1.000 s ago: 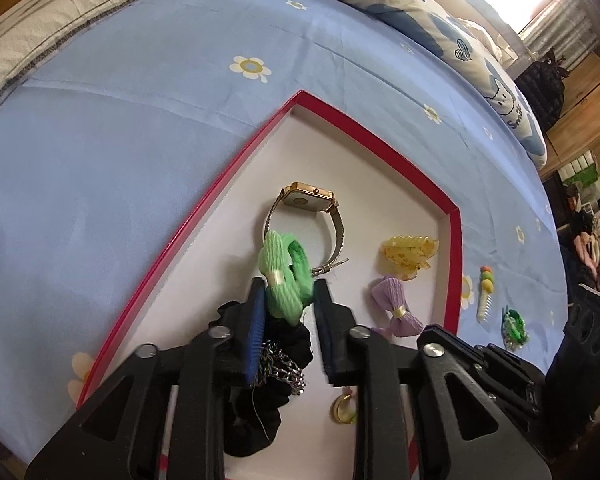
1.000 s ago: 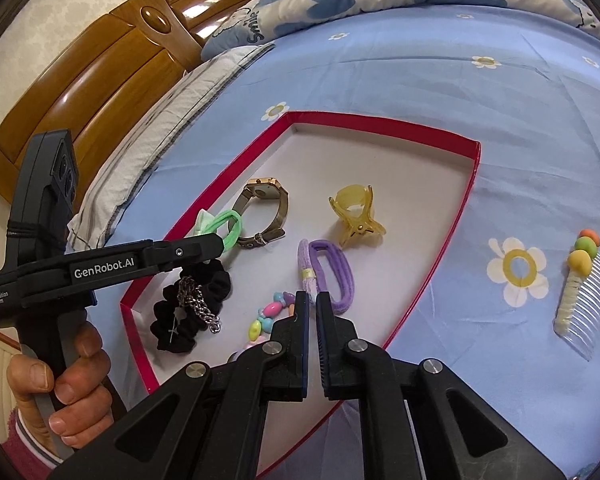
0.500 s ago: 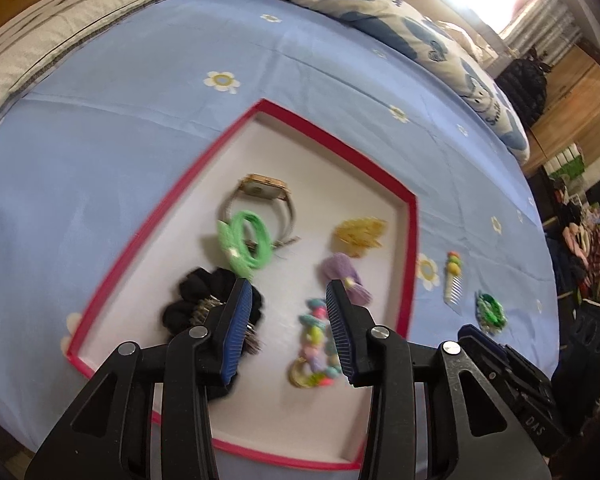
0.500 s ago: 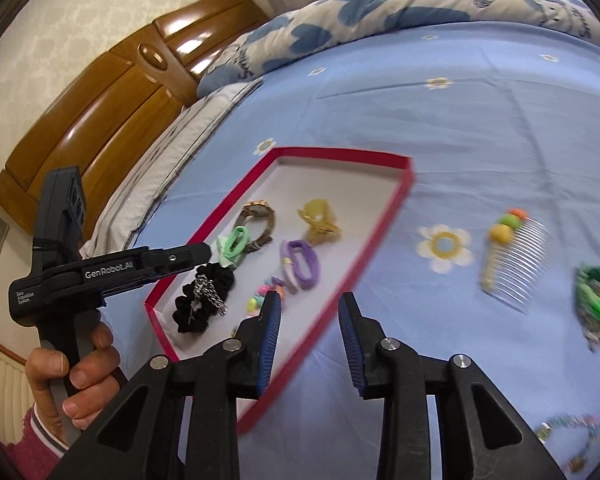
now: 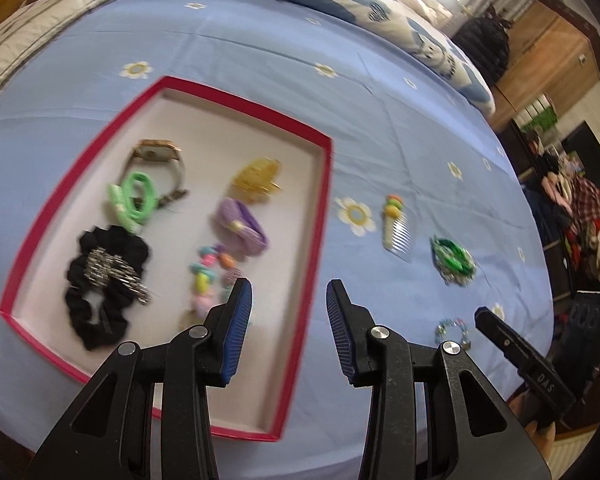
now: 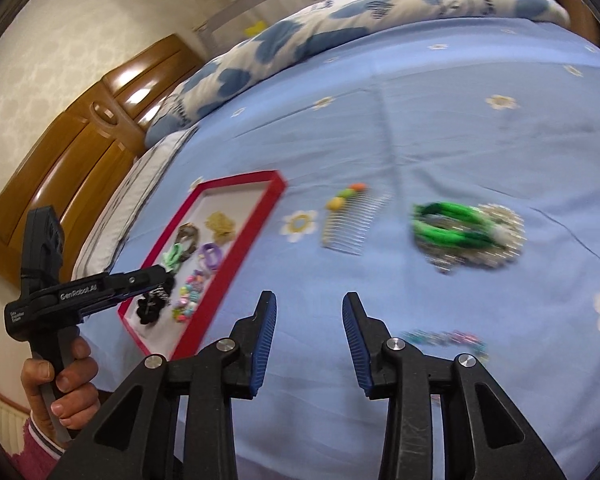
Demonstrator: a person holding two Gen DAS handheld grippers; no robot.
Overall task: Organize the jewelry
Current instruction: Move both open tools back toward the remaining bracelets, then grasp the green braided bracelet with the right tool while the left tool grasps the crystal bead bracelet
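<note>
Left wrist view: left gripper [image 5: 289, 312], jaws gaping empty, is hovering over the red tray [image 5: 314, 240] holding jewelry at nine o'clock; right wrist view: right gripper [image 6: 309, 334], jaws likewise spread, is facing a green bracelet [image 6: 452, 228] at one o'clock, "GenRobot.AI" showing on the left tool.

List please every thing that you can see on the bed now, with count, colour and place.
Shallow red-rimmed tray: 1, red and white, on the bed's blue flowered sheet.
Square-faced wristwatch: 1, gold, in tray.
Green hair tie: 1, in tray.
Black scrunchie with silver chain: 1, in tray.
Yellow claw clip: 1, in tray.
Purple hair tie: 1, in tray.
Pastel bead bracelet: 1, multicoloured, in tray.
Clear hair comb with coloured balls: 1, on sheet.
Green-and-silver ornament: 1, on sheet.
Small bead bracelet: 1, on sheet.
Left gripper: open.
Right gripper: open.
</note>
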